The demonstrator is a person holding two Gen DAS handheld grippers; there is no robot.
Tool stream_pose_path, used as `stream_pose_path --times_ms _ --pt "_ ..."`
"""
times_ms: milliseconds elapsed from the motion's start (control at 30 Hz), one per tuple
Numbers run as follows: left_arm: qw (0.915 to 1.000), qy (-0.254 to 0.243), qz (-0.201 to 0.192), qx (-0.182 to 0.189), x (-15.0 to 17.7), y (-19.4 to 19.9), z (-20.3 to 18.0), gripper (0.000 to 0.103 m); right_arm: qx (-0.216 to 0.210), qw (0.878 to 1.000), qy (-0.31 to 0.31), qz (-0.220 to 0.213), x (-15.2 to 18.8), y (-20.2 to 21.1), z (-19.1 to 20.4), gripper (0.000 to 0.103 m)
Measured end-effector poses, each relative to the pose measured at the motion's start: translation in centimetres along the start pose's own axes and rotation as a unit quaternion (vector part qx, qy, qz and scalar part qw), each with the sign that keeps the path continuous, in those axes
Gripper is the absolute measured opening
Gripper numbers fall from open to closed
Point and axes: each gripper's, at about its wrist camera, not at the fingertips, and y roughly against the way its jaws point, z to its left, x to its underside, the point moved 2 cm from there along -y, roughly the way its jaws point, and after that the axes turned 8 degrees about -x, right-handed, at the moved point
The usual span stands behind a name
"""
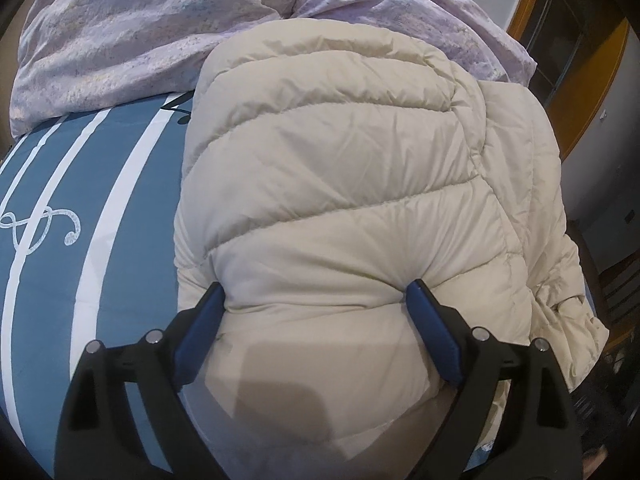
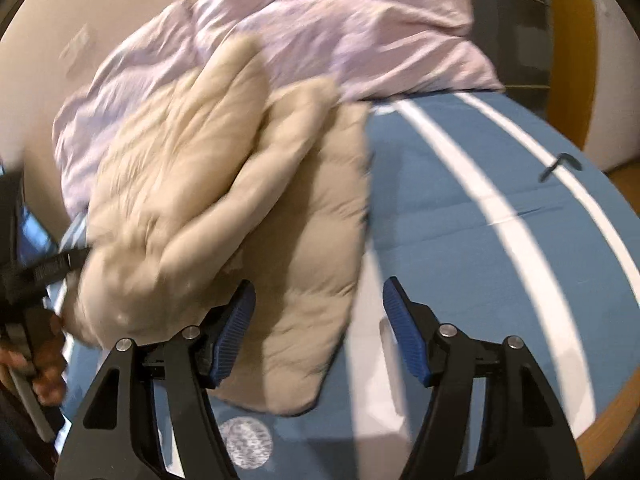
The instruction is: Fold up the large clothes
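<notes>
A bed (image 1: 100, 208) fills both views, covered by a blue sheet with white stripes and a treble-clef print. At its head end a crumpled lilac duvet (image 1: 140, 32) is heaped across the width. In front of that, and overlapping its lower edge, lies the beige quilted puffer jacket (image 1: 340, 168), bunched and folded onto itself on the blue sheet; in the right wrist view it appears blurred, with one padded flap reaching down toward the camera.

The left claw (image 1: 316, 296) is spread wide, its two blue pads pressing into either side of a puffy fold at the jacket's near end, the fabric bulging between them. The right claw (image 2: 318, 300) is spread as well and holds nothing: its left pad sits over the jacket's near flap, its right pad over bare striped sheet.
</notes>
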Motion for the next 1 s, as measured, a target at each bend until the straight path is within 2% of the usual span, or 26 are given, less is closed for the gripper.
stream_pose_path --times_ms 33,133,300,400,467,500,633,700,800,867,1000 --pt "1.0 0.0 0.0 0.001 0.0 0.0 0.1 0.09 -0.004 1.0 -0.007 -0.005 -0.6 0.4 -0.2 0.053" --pt "1.0 -0.001 -0.001 0.001 -0.1 0.0 0.1 0.09 -0.019 0.999 -0.01 -0.024 -2.3 1.3 0.2 0.044" --pt "1.0 -0.002 0.0 -0.003 -0.2 0.1 0.0 0.09 -0.046 0.998 0.007 -0.039 -4.3 1.4 2.7 0.038" --pt "1.0 -0.004 0.0 -0.003 -0.2 0.2 -0.1 0.09 -0.037 0.996 0.015 -0.074 -5.7 2.3 3.7 0.036" --pt "1.0 -0.008 -0.002 -0.004 -0.1 0.2 -0.2 0.09 -0.063 0.994 0.003 -0.084 -6.4 2.7 3.8 0.036" --pt "0.9999 -0.009 -0.003 -0.005 -0.1 0.2 -0.2 0.09 -0.075 0.994 0.005 -0.077 -6.6 2.5 4.2 0.036" --pt "0.9999 -0.011 -0.005 -0.006 -0.2 0.2 -0.4 0.09 -0.068 0.996 0.047 -0.043 -5.6 0.6 6.0 0.036" --pt "0.9999 -0.013 -0.008 -0.007 -0.1 0.1 -0.4 0.09 -0.066 0.996 0.05 -0.025 -4.8 -0.5 6.0 0.036" --pt "0.9999 -0.014 -0.008 -0.004 -0.1 0.1 -0.2 0.09 -0.022 0.999 0.047 0.015 -3.3 -3.1 4.7 0.034" --pt "0.9999 -0.015 -0.008 0.003 -0.2 0.2 -0.1 0.093 -0.02 0.999 0.028 0.035 -2.5 -4.6 3.1 0.034" --pt "0.9994 -0.03 -0.016 0.002 0.0 0.4 -0.5 0.093 -0.021 0.999 0.006 0.048 -2.0 -5.4 1.6 0.032"
